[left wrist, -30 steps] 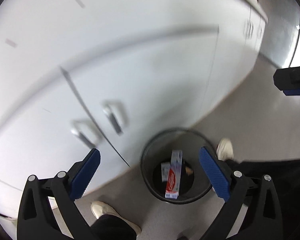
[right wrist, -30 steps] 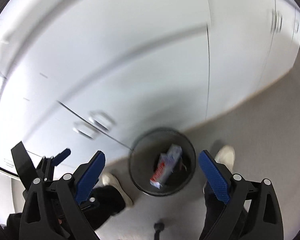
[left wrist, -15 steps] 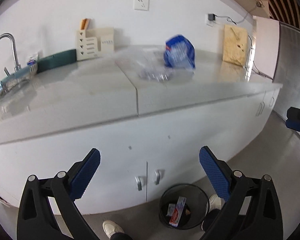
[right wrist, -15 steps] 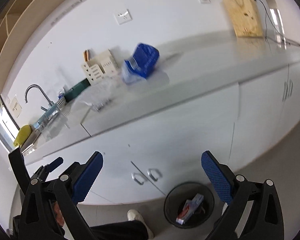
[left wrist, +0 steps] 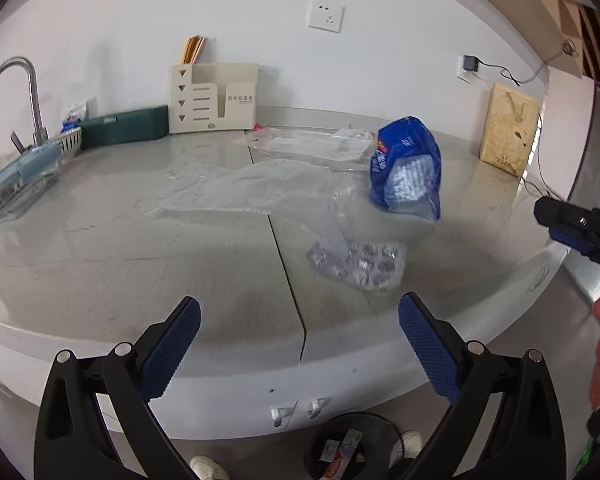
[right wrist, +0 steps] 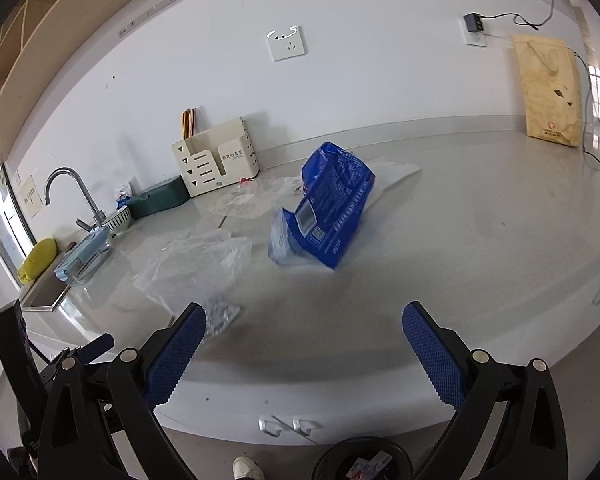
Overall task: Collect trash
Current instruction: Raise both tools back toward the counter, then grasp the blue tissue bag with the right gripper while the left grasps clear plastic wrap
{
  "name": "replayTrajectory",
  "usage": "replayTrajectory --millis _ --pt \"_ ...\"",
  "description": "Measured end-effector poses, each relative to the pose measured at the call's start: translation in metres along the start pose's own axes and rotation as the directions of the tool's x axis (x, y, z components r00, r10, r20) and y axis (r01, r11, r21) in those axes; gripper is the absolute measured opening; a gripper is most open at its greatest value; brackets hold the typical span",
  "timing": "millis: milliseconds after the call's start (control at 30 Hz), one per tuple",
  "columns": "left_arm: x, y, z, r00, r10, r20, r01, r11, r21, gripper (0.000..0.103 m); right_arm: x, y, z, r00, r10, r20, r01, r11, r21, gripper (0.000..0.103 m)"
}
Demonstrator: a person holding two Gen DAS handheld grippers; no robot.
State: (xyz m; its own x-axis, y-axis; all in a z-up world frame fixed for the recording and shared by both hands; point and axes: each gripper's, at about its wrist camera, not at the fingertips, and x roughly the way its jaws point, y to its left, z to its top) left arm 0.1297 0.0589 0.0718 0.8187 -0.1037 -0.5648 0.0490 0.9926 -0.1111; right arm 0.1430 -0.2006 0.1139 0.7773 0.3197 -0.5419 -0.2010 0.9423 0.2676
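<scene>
- We held our left gripper [left wrist: 299,322] spread wide and empty, above the near edge of the pale grey stone table [left wrist: 140,248].
- We held our right gripper [right wrist: 304,330] likewise spread and empty, over the same edge.
- A crumpled blue plastic bag [left wrist: 407,168] stood upright on the table, well beyond both grippers.
- A clear embossed plastic blister tray [left wrist: 358,264] lay flat just ahead of our left gripper.
- A large sheet of clear plastic film [left wrist: 256,190] sprawled behind the tray.
- A black mesh waste bin [left wrist: 342,446] sat on the floor below the table, holding a red-and-white carton [left wrist: 340,462].
</scene>
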Motion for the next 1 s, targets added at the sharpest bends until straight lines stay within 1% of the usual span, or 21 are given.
replayTrajectory --millis 67,200,233,267,300,400,633,667,800,833,867,900,933,967,1000 --pt "0.011 0.005 0.010 1.000 -0.005 -0.014 0.005 0.999 -0.040 0.099 0.018 0.004 0.011 1.000 -0.011 -0.008 0.011 1.000 -0.015 0.099" --pt "0.030 0.013 0.022 0.997 -0.043 -0.060 0.035 0.992 -0.122 0.099 0.044 0.005 0.027 0.999 -0.016 -0.033 0.015 0.999 -0.031 0.099" --pt "0.035 0.015 0.023 0.997 -0.043 -0.069 0.034 0.991 -0.130 0.099 0.050 0.005 0.032 0.999 -0.017 -0.033 0.016 0.999 -0.034 0.099" --pt "0.041 0.017 0.024 0.994 -0.068 -0.087 0.053 0.986 -0.160 0.099 0.055 0.004 0.035 0.999 -0.019 -0.033 0.018 0.999 -0.035 0.099" --pt "0.045 0.019 0.025 0.993 -0.073 -0.095 0.056 0.983 -0.175 0.099 0.061 0.004 0.039 0.999 -0.019 -0.035 0.017 0.999 -0.036 0.099" --pt "0.056 0.020 0.031 0.992 -0.062 -0.107 0.042 0.983 -0.181 0.098 0.079 0.003 0.049 0.998 -0.022 -0.051 0.019 0.999 -0.044 0.099" --pt "0.080 0.034 0.051 0.990 -0.076 -0.117 0.045 0.968 -0.247 0.097 0.122 0.001 0.065 0.993 -0.049 -0.104 0.042 0.997 -0.061 0.099" --pt "0.083 0.034 0.055 0.990 -0.076 -0.119 0.045 0.969 -0.245 0.092 0.130 0.000 0.068 0.992 -0.052 -0.118 0.046 0.997 -0.054 0.099" --pt "0.090 0.033 0.067 0.991 -0.069 -0.113 0.043 0.973 -0.225 0.080 0.151 -0.002 0.074 0.986 -0.067 -0.152 0.060 0.997 -0.048 0.098" --pt "0.092 0.033 0.069 0.992 -0.066 -0.110 0.040 0.974 -0.222 0.075 0.157 -0.003 0.075 0.983 -0.069 -0.169 0.061 0.997 -0.052 0.090" --pt "0.094 0.033 0.071 0.992 -0.065 -0.110 0.039 0.974 -0.223 0.069 0.163 -0.002 0.075 0.979 -0.071 -0.190 0.061 0.996 -0.059 0.079" --pt "0.098 0.034 0.073 0.991 -0.068 -0.115 0.041 0.973 -0.226 0.065 0.167 -0.002 0.074 0.977 -0.067 -0.203 0.056 0.997 -0.061 0.076" --pt "0.101 0.034 0.075 0.990 -0.076 -0.120 0.047 0.972 -0.230 0.057 0.170 -0.001 0.073 0.974 -0.065 -0.218 0.051 0.996 -0.069 0.072" --pt "0.103 0.035 0.077 0.989 -0.081 -0.121 0.051 0.972 -0.230 0.049 0.170 0.000 0.071 0.974 -0.067 -0.217 0.050 0.995 -0.081 0.067" --pt "0.105 0.036 0.078 0.990 -0.082 -0.118 0.053 0.972 -0.228 0.045 0.170 0.001 0.070 0.975 -0.069 -0.212 0.050 0.994 -0.097 0.064"
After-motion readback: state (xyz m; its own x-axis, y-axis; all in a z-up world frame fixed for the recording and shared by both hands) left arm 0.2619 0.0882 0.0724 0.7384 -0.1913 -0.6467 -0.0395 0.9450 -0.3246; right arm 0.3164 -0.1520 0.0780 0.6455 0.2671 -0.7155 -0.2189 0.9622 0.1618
